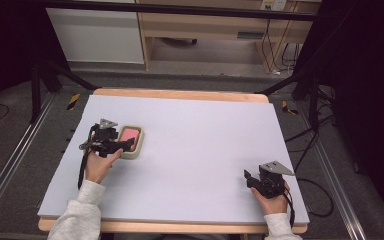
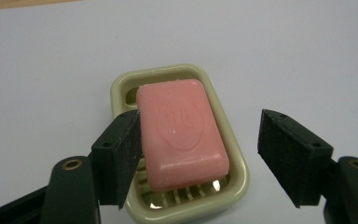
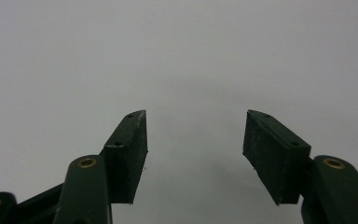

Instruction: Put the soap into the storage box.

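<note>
Soap (image 2: 182,133), a pink bar, lies in its pale green dish (image 2: 235,154) at about nine o'clock on the worktop (image 1: 205,145). Left tongs (image 2: 198,154) stand apart, astride the bar, gripping nothing. To do this well, I'd centre both pads on the long sides and close gently; it looks slippery. Right tongs (image 3: 193,156) wait apart and empty at five o'clock.

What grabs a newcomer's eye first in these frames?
The pink soap bar, lying in a pale green soap dish on the left part of the white table. The left gripper stands just above it, jaws apart on either side of the bar and not pressing it. The right gripper sits open near the table's front right corner.
</note>
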Tool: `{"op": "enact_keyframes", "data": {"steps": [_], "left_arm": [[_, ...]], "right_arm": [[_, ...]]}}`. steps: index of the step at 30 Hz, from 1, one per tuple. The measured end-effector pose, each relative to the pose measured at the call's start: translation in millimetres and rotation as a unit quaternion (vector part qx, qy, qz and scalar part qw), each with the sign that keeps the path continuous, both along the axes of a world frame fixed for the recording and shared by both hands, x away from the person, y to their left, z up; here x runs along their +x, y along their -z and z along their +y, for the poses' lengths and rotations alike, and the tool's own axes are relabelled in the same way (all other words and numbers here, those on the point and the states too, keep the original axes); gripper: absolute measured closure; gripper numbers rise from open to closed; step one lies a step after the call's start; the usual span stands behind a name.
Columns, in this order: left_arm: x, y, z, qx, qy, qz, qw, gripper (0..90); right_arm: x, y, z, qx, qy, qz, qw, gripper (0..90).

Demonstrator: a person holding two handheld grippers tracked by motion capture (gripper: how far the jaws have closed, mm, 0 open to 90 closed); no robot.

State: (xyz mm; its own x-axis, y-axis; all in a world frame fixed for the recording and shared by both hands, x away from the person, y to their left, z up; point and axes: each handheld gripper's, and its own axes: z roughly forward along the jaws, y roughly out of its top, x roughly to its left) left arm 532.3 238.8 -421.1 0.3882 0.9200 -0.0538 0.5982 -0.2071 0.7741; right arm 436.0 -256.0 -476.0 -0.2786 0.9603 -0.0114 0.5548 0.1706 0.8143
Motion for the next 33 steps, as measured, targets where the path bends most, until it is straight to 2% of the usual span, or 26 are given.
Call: {"op": "enact_keyframes", "data": {"steps": [2,9,13,16,19,24,33], "left_arm": [[-7.4,0.0,5.0,-0.011,0.004,-0.002,0.9999,29.9],[-20.3,2.8,16.2,-0.009,-0.001,-0.009,0.9999,27.9],[-27.6,7.3,25.0,-0.001,-0.005,-0.011,0.9999,25.9],[-33.8,11.9,31.8,-0.004,-0.01,-0.016,0.9998,23.3],[-42.3,17.0,42.3,-0.012,-0.012,-0.016,0.9997,22.6],[-51.6,23.6,53.2,-0.013,-0.013,-0.016,0.9997,22.1],[-68.6,39.2,72.0,-0.01,-0.027,-0.009,0.9995,21.6]], "right_arm": [[0.1,0.2,-0.1,0.003,0.002,0.001,1.0,39.0],[0.2,1.7,-1.9,-0.002,0.008,0.004,1.0,35.1],[0.0,2.2,-3.8,0.001,0.009,0.004,0.9999,32.8],[-1.7,2.6,-7.4,0.008,0.015,0.009,0.9998,30.1],[-1.3,4.6,-9.7,0.006,0.017,0.014,0.9997,28.7],[-1.8,5.0,-10.6,-0.002,0.019,0.011,0.9998,26.6],[-3.3,6.5,-13.1,0.0,0.025,0.012,0.9996,24.6]]}}
